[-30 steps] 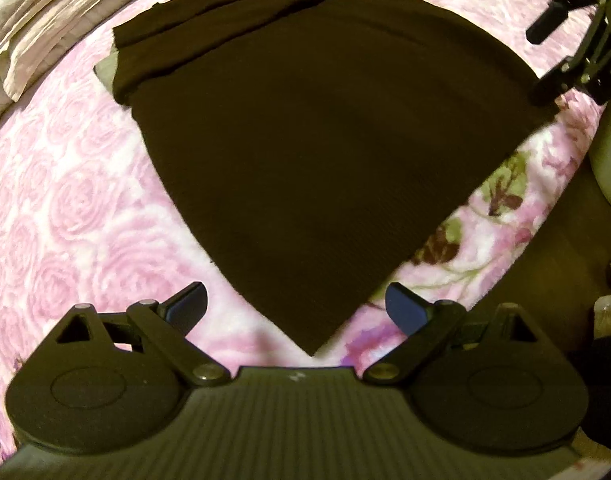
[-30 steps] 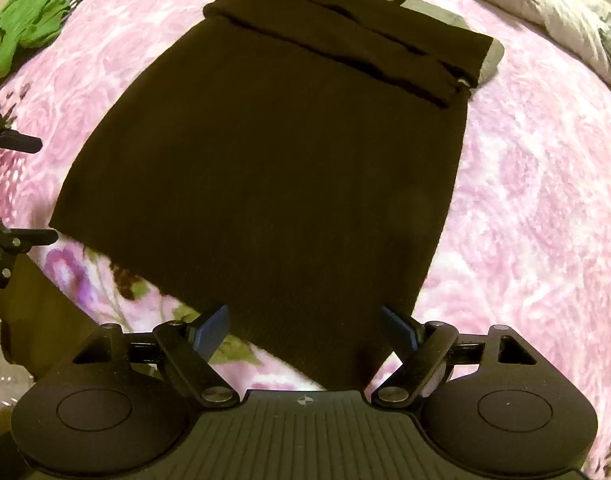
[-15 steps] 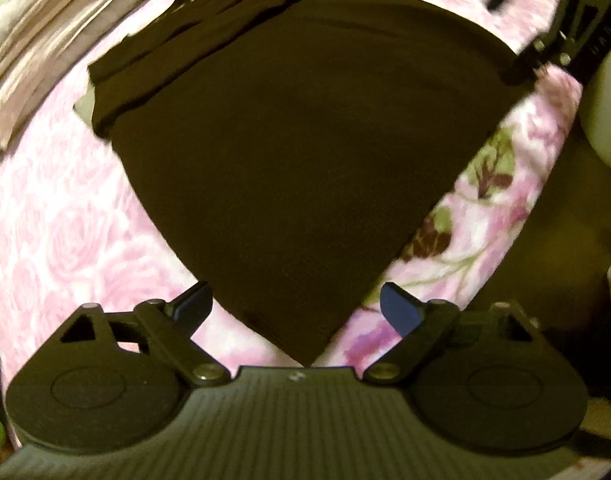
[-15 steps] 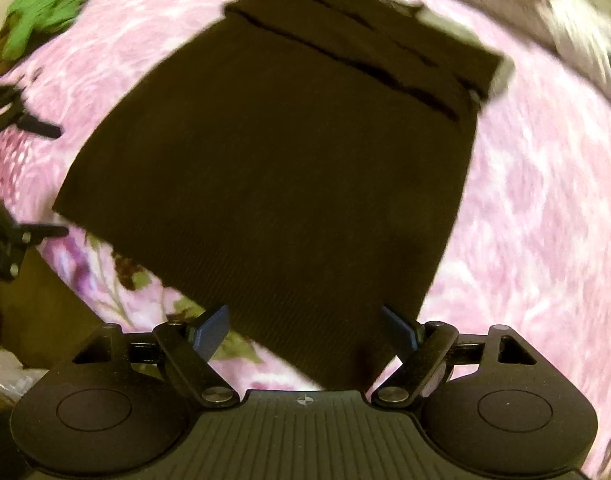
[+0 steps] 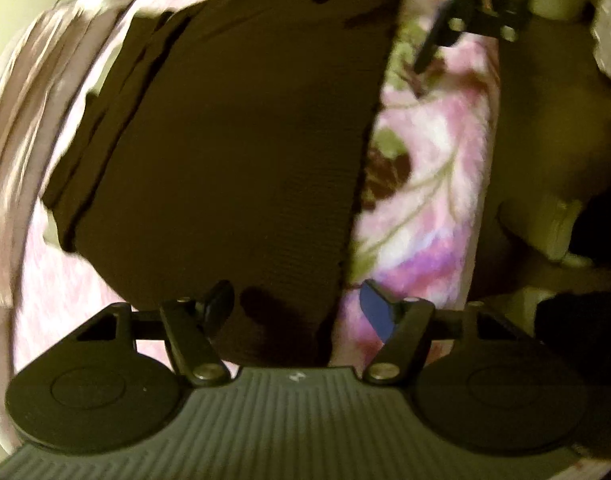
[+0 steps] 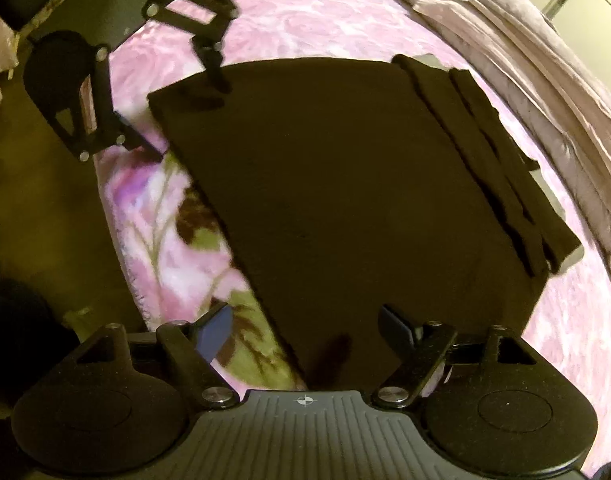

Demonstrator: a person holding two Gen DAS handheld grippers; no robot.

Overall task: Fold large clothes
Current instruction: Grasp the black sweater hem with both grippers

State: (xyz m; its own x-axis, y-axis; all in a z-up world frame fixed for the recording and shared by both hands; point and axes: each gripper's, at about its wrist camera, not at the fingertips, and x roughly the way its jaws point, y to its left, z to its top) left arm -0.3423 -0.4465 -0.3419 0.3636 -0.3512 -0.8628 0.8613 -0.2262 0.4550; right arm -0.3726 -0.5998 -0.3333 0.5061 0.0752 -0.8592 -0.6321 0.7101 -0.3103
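Left wrist view: the left tool [image 5: 295,307] has its fingers spread apart, straddling the near corner of the dark garment [image 5: 241,152], which lies flat on the pink flowered blanket [image 5: 421,208] — nothing gripped.

Right wrist view: the right tool [image 6: 305,330] is likewise spread wide over the garment's [image 6: 345,184] hem — folded sleeves lie along its far side. The left tool [image 6: 185,92] straddles the opposite corner.
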